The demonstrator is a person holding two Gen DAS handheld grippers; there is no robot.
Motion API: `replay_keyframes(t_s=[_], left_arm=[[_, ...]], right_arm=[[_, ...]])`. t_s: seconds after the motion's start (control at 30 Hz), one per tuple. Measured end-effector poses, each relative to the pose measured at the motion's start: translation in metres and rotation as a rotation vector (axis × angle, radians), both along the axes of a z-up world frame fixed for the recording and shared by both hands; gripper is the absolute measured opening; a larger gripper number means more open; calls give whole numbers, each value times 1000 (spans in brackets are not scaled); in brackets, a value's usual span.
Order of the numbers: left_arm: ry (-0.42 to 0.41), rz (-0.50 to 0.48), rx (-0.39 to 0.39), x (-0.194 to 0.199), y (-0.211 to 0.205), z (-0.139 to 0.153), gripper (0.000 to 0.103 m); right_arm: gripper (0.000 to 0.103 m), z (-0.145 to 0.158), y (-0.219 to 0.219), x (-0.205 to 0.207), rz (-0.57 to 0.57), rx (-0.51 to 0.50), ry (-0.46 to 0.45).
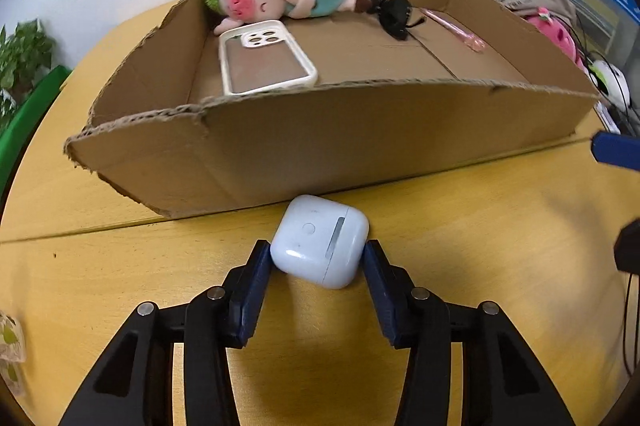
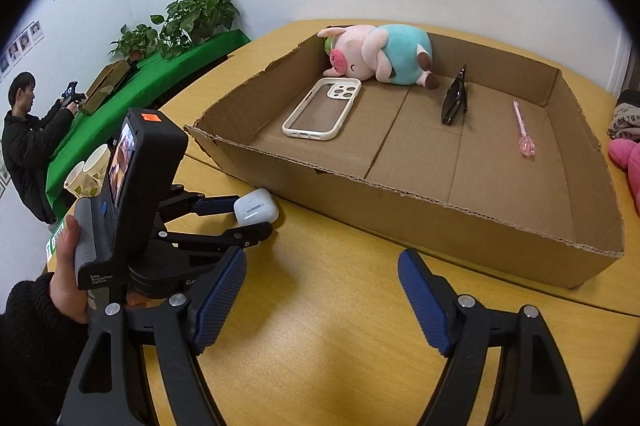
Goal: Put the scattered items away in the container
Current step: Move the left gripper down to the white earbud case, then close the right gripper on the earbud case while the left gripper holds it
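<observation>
A white earbud case (image 1: 320,242) lies on the wooden table just in front of the cardboard box (image 1: 320,146). My left gripper (image 1: 318,254) has a finger on each side of the case and touches it; it shows the same way in the right wrist view (image 2: 250,214), closed on the case (image 2: 256,211). The box (image 2: 440,222) holds a plush pig (image 2: 380,58), a white phone case (image 2: 322,108), black sunglasses (image 2: 455,102) and a pink pen (image 2: 522,128). My right gripper (image 2: 322,290) is open and empty over the bare table.
Paper cups (image 2: 88,172) stand at the table's left edge. A green-covered bench with plants (image 2: 192,14) and a seated person (image 2: 28,142) are to the left. Pink plush items (image 2: 626,162) and cables (image 1: 608,82) lie right of the box.
</observation>
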State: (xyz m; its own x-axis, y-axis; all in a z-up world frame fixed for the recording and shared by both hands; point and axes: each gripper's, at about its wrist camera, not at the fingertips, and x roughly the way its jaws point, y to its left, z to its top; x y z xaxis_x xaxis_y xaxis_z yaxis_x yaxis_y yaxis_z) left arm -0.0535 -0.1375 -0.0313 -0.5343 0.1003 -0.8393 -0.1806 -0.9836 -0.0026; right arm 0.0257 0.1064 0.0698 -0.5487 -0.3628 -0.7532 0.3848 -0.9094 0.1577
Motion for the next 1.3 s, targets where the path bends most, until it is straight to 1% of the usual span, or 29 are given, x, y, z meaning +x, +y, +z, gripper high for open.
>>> replay_keyframes(t_s=[0.1,0.17,0.23,0.33,0.43,0.47,0.57,0.67,0.7,0.73,0.8,1.1,1.2,1.3], left_arm=[[-1,-42,2,12,5,0,50],[1,-89,2,25,10,0,50],[5,-149,0,38,17,0,50],[5,-264,-10,63,30,-1,50],[11,-365,-28,82,41,0,50],[12,-380,-32,85,42,1,50],[13,-420,-39,92,48,1,51],[25,-463,-55,99,56,2,50],[31,-474,-65,100,59,2,49],[36,-480,-73,101,62,3,49],[40,-482,-78,101,65,3,49],[57,-467,-81,108,68,8,49],[88,-462,-94,111,69,19,49],[138,-455,-128,112,71,38,49]], right_arm=[[78,-3,0,-1,11,-10,-10],[78,-6,-1,-2,19,-14,-26],[78,-12,-3,-4,38,-21,-50],[78,-22,-10,-3,69,-15,-88],[78,-37,-25,4,143,0,-138],[77,-44,-31,10,180,8,-159],[76,-62,-42,18,243,12,-219],[65,-68,-45,24,268,5,-245],[60,-67,-46,25,275,23,-237],[57,-67,-48,27,281,42,-231],[43,-66,-51,29,300,52,-236],[42,-65,-49,36,274,50,-227],[42,-57,-49,38,270,48,-203],[42,-41,-48,38,268,43,-163]])
